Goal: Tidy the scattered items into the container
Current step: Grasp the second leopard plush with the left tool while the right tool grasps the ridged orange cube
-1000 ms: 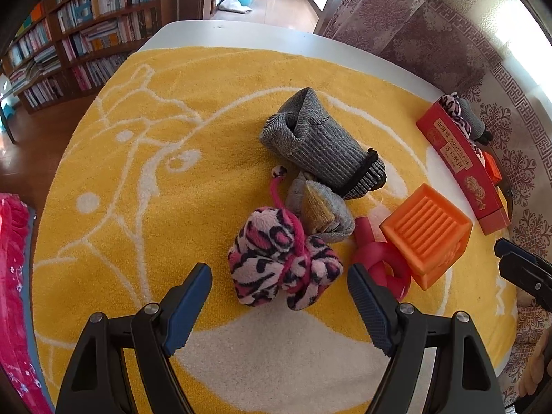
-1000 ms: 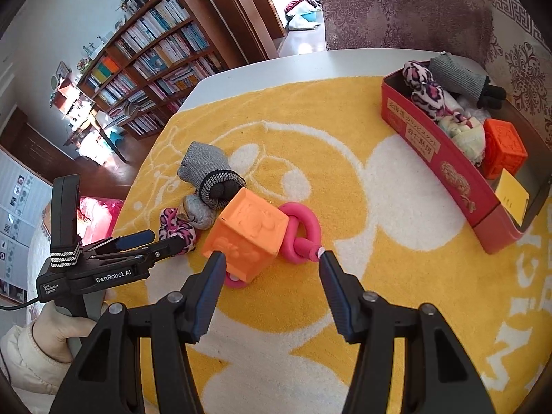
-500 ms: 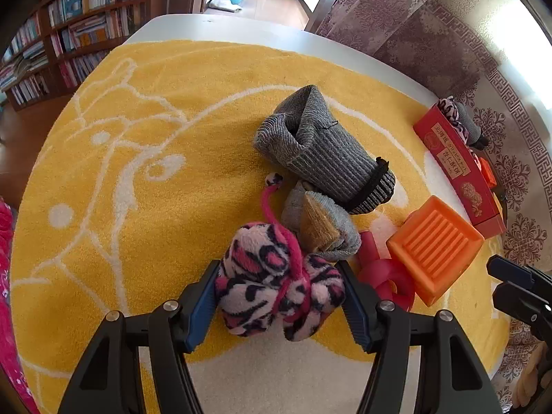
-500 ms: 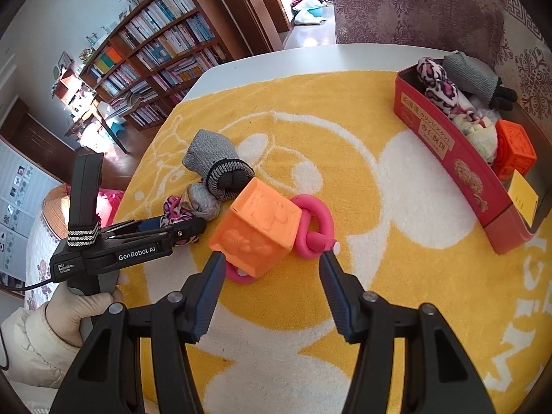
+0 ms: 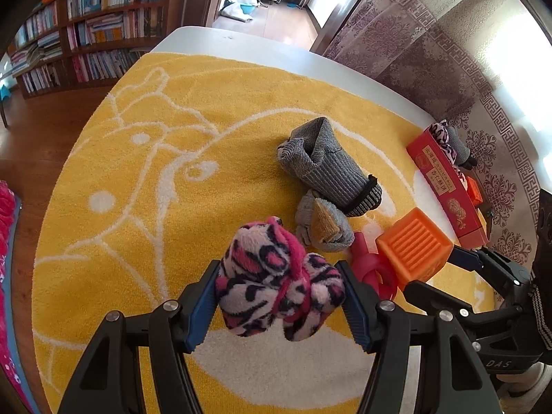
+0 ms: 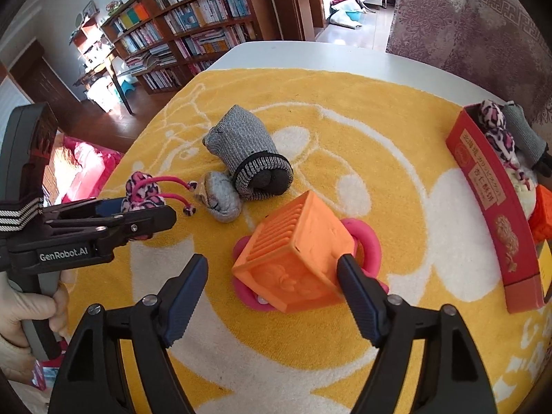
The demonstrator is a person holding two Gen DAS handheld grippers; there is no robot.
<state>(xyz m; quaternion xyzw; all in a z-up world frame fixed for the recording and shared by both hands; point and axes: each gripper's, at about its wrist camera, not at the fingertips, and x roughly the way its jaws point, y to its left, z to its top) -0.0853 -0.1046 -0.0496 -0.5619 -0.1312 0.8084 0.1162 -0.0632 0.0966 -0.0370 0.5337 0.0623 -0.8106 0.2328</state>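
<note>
Left tool (image 5: 280,299) grips the pink plush (image 5: 276,276); right tool (image 6: 272,288), jaws just opened wide, straddles the orange cube (image 6: 296,255).

A looped yellow terry towel (image 5: 145,179) with white pattern covers a smooth, matt white tabletop (image 5: 241,43). On it lie a fuzzy pink, black and white fleece bundle (image 5: 276,279), a ribbed grey knit sock (image 5: 327,169), a smaller grey knit roll (image 5: 322,222), a matt orange rubbery cube (image 6: 296,252) with ridged faces, and smooth pink plastic rings (image 6: 365,241). The box (image 6: 493,207) is glossy red card. Gripper fingers (image 6: 183,296) are matt black plastic with ridged blue pads.
</note>
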